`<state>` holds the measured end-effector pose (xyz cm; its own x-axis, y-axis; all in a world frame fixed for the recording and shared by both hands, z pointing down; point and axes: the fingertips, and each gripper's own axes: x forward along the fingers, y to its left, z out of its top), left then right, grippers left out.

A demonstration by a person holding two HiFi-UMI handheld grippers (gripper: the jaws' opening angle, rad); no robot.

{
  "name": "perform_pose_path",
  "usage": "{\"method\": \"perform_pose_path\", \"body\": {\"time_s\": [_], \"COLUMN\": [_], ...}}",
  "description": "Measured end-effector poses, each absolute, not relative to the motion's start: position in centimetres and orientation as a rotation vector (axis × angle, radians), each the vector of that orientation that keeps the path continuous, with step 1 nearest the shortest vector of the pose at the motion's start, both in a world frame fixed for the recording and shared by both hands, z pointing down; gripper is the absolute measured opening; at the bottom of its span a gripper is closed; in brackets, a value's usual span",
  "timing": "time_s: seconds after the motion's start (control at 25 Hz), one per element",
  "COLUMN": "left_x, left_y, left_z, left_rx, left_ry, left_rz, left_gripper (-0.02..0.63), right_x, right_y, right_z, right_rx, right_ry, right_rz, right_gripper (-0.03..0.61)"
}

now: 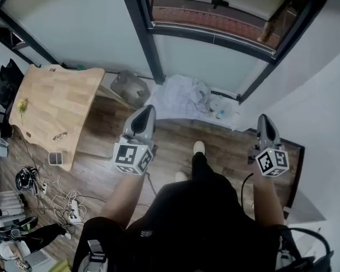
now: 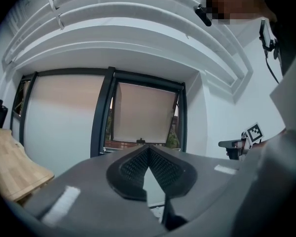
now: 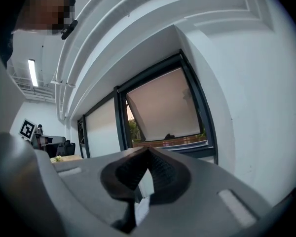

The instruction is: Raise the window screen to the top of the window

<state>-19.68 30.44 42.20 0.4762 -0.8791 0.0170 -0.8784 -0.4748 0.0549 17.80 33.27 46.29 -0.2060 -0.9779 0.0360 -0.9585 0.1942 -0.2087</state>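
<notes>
The window (image 1: 215,24) has a dark frame and lies ahead of me at the top of the head view. Its pale screen (image 2: 143,117) covers most of the opening, and a small dark handle (image 2: 140,140) sits at its lower edge. The same screen (image 3: 165,110) and handle (image 3: 168,136) show in the right gripper view. My left gripper (image 1: 143,120) is held level in front of the window, some way short of it, jaws shut with nothing between them. My right gripper (image 1: 266,130) is likewise shut and empty, off to the right. Neither touches the screen.
A wooden table (image 1: 56,106) stands at the left, with cables (image 1: 62,203) on the floor beside it. A grey bin (image 1: 130,86) and a white sheet with small items (image 1: 187,98) lie under the window. A white wall (image 1: 323,95) closes the right side.
</notes>
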Motion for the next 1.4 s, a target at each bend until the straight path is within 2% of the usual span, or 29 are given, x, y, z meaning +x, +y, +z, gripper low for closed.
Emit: {"method": "perform_pose_path", "body": {"time_s": [0.72, 1.4], "left_x": [-9.9, -6.9], "left_y": [11.6, -2.8], "left_z": [37.9, 42.7], "left_rx": [2.752, 2.709], "left_ry": [-1.571, -1.487], "left_rz": [0.024, 0.145], "left_gripper": [0.006, 0.006], "right_x": [24.6, 26.1], "right_y": [13.5, 1.4], "right_z": [46.8, 50.4], "right_rx": [-1.793, -1.821], "right_ry": [2.357, 2.395], "right_rz": [-0.338, -0.458], "right_gripper": [-0.002, -0.002]}}
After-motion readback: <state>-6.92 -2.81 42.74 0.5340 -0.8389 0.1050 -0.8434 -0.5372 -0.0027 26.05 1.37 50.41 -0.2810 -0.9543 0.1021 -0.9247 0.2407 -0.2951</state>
